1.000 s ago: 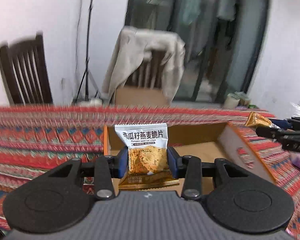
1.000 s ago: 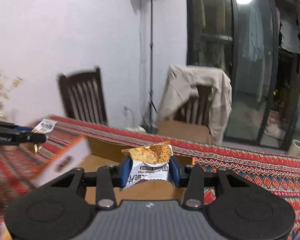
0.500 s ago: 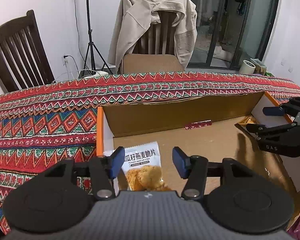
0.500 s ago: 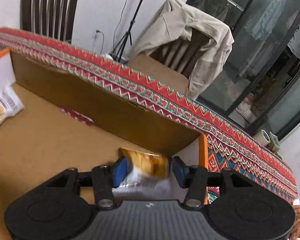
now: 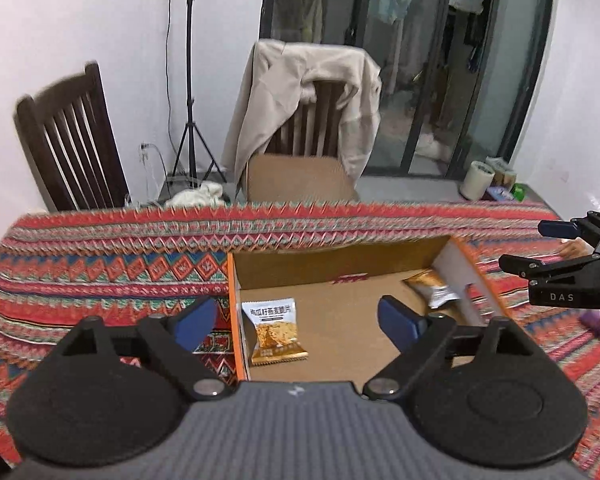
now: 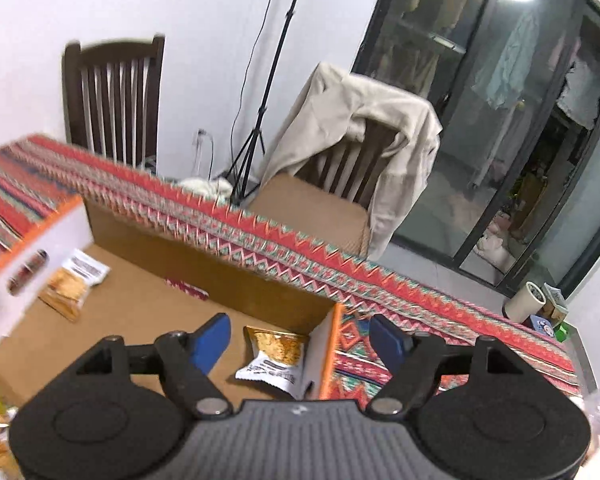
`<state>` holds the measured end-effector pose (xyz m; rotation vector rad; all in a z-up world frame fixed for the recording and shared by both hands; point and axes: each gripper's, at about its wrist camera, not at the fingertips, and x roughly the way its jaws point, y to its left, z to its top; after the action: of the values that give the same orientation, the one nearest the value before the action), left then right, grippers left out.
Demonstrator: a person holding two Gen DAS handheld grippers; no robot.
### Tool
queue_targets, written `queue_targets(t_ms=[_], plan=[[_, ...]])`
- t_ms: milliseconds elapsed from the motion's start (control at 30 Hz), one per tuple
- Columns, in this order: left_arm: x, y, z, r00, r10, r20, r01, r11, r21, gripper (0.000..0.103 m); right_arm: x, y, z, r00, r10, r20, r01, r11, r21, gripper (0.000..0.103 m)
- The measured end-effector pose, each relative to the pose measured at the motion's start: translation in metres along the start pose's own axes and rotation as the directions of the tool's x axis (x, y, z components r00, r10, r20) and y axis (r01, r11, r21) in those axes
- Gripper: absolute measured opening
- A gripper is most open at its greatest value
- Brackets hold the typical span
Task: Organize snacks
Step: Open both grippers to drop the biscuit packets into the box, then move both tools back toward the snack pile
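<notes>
Left claw (image 5: pixel 296 322): spread wide with nothing between its blue pads; it hangs above the near-left part of the cardboard box (image 5: pixel 340 266); its left pad sits over the patterned cloth outside the box wall, its right pad over the box floor
Right claw (image 6: pixel 300 344): also spread wide and holding nothing; it straddles the right wall of the box, left pad over the box floor, right pad over the cloth; from the left wrist view it appears at the right edge of the frame, beyond the box's right wall
Left packet (image 5: pixel 275 330): a white-and-orange crisp packet lying flat on the box floor in the near-left corner, just beside the orange-edged left wall; it lies below and between the left claw's pads, apart from both; in the right wrist view it shows at the far left of the box
Right packet (image 6: pixel 274 358): a gold-and-white packet resting on the box floor against the right wall, tilted; it lies below the right claw, nearer its left pad, touching neither pad
Box: open-topped, brown inside, orange rims on the side walls
Counter (image 5: pixel 100 256): covered with a red zigzag-patterned cloth; the box stands on it
Background: two dark wooden chairs beyond the counter; a beige jacket (image 5: pixel 300 92) draped over one
</notes>
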<state>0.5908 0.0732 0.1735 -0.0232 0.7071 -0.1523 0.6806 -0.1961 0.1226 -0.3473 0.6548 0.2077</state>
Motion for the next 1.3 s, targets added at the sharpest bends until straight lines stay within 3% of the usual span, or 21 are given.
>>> queue_targets(t_ms=[167,267,467,667,767,867,967,1167,1300], plan=[[-0.083,-0.017,-0.011,0.996,-0.008,0.092,0.007,1.0,0.01,0.103,-0.081,-0.019,-0.003,0.998,0.003,0.068,-0.005,1.0,0.03,0.089],[-0.124,-0.028,-0.027,0.99,-0.014,0.137,0.013,1.0,0.012,0.103,-0.137,-0.029,-0.011,0.993,0.027,0.117,-0.034,0.998,0.058,0.096],[-0.202,-0.05,-0.076,0.979,-0.03,0.202,0.027,1.0,0.016,0.103,-0.235,-0.04,-0.041,0.98,0.083,0.179,-0.104,0.988,0.113,0.101],[-0.265,-0.064,-0.147,0.955,-0.038,0.295,0.031,0.999,0.027,0.103,-0.318,-0.038,-0.099,0.965,0.067,0.253,-0.105,0.985,0.14,0.103],[-0.291,-0.072,-0.192,0.931,-0.014,0.365,0.003,1.0,0.03,0.103,-0.355,-0.027,-0.136,0.951,0.049,0.307,-0.085,0.991,0.106,0.103],[-0.306,-0.078,-0.235,0.91,0.003,0.414,-0.012,1.0,0.02,0.103,-0.385,-0.012,-0.178,0.932,0.05,0.359,-0.081,0.994,0.075,0.103],[-0.311,-0.087,-0.274,0.903,0.003,0.429,-0.014,1.0,0.021,0.103,-0.4,0.006,-0.218,0.921,0.057,0.386,-0.086,0.995,0.058,0.103],[-0.293,-0.086,-0.342,0.933,0.031,0.36,-0.024,0.999,-0.024,0.103,-0.405,0.046,-0.289,0.91,0.081,0.406,-0.114,0.992,0.056,0.103],[-0.27,-0.075,-0.364,0.959,0.049,0.28,-0.04,0.998,-0.038,0.103,-0.39,0.066,-0.331,0.915,0.052,0.4,-0.113,0.985,0.13,0.103]])
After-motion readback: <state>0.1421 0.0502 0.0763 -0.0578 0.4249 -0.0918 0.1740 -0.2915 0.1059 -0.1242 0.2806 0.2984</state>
